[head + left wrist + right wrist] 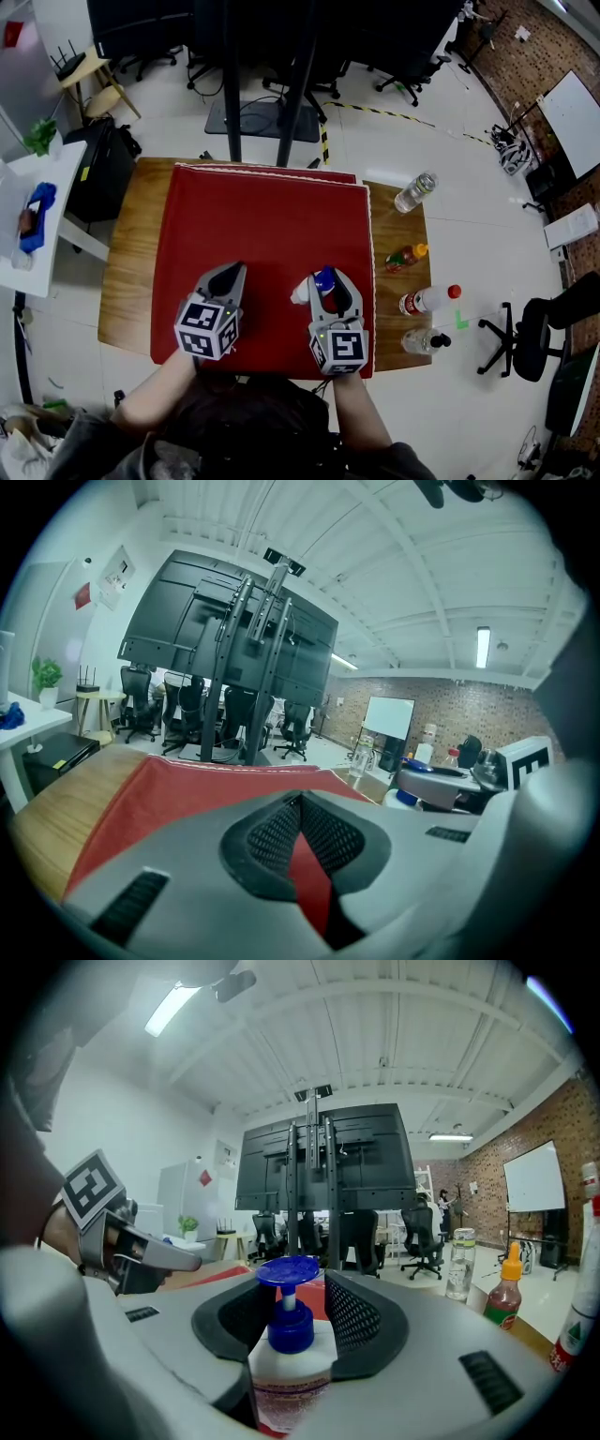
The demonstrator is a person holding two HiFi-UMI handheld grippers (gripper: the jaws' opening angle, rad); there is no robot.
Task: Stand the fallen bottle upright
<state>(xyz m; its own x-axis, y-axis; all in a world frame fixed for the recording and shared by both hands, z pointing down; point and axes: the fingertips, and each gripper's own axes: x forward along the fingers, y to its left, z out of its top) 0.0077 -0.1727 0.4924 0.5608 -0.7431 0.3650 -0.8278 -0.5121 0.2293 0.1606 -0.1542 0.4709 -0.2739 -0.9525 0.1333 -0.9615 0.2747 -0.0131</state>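
Observation:
A white pump bottle [286, 1372] with a blue cap stands upright on the red cloth [262, 225], near the cloth's front right. In the head view the pump bottle [323, 279] sits between the jaws of my right gripper [328, 278]. In the right gripper view my right gripper [292, 1283] has its mesh pads against both sides of the bottle's body, with the blue pump rising between the tips. My left gripper [230, 270] rests on the cloth to the left, apart from the bottle. Seen in its own view, the left gripper [298, 803] is shut with nothing in it.
The cloth covers most of a wooden table [131, 244]. On its bare right strip stand a clear water bottle [414, 192], an orange-capped sauce bottle [405, 258], a red-capped bottle [429, 299] and a black-capped clear bottle [424, 340]. A screen stand [281, 84] rises behind the table.

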